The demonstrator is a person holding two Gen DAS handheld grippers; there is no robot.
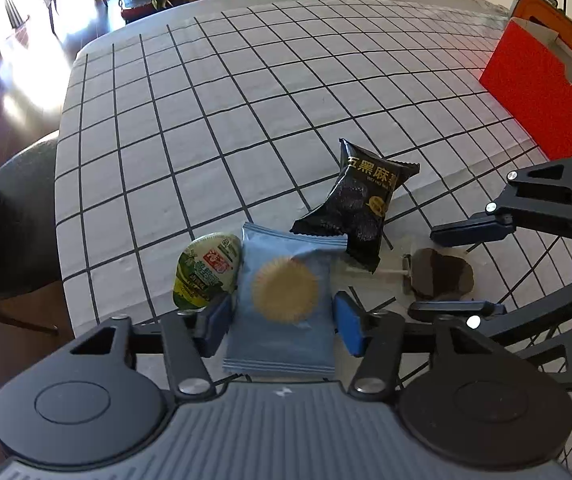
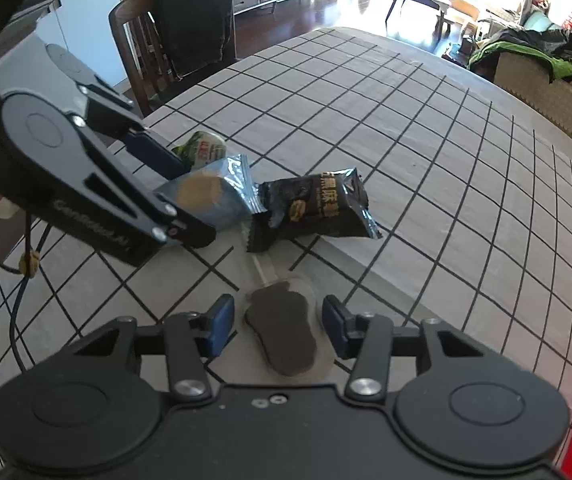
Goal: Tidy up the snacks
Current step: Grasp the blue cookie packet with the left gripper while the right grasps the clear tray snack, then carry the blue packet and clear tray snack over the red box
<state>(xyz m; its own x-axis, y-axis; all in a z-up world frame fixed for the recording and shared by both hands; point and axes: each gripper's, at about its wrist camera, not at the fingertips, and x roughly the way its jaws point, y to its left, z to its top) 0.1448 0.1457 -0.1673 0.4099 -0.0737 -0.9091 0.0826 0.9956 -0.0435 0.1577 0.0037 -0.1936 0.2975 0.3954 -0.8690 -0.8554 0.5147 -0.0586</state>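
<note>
A light blue snack packet (image 1: pixel 283 300) with a round yellow cake printed on it lies between the pads of my left gripper (image 1: pixel 281 322), which is shut on the packet's two long edges. A green-lidded jelly cup (image 1: pixel 205 270) sits just left of it. A black sesame snack packet (image 1: pixel 360 208) lies beyond, overlapping the blue one's far end. My right gripper (image 2: pixel 277 326) straddles a brown chocolate lollipop in clear wrap (image 2: pixel 281 332). Its pads (image 2: pixel 219 324) stand close on either side, with a thin gap on the left. The same gripper is also in the left wrist view (image 1: pixel 460 270).
All the snacks lie on a table under a grey cloth with a black grid (image 1: pixel 245 100). A red box (image 1: pixel 546 92) stands at the table's far right. A dark chair (image 2: pixel 189 28) stands at the far edge, another seat (image 1: pixel 13 216) at the left side.
</note>
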